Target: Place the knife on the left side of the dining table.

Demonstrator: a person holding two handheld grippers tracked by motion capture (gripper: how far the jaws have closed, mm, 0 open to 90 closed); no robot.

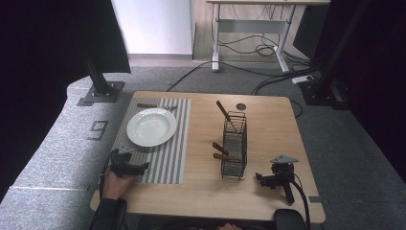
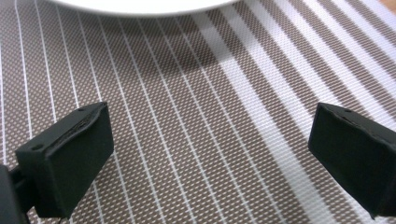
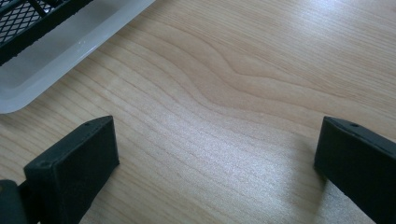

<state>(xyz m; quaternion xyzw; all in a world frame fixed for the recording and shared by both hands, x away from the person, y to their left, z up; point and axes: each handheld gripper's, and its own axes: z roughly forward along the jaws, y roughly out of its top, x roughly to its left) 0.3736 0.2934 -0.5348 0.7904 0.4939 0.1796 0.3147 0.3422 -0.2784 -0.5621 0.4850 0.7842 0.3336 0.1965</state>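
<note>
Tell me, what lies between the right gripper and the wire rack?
Just bare wooden table separates the right gripper from the wire rack, in the high view; both jaws stand open.

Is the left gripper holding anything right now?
No, the left gripper has its jaws wide apart, with nothing but the striped placemat showing between them.

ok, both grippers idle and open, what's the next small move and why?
Probably move the right hand-held gripper toward the wooden handles sticking out of the black wire caddy. It sits open on bare table beside the caddy, and the white plate is empty.
</note>
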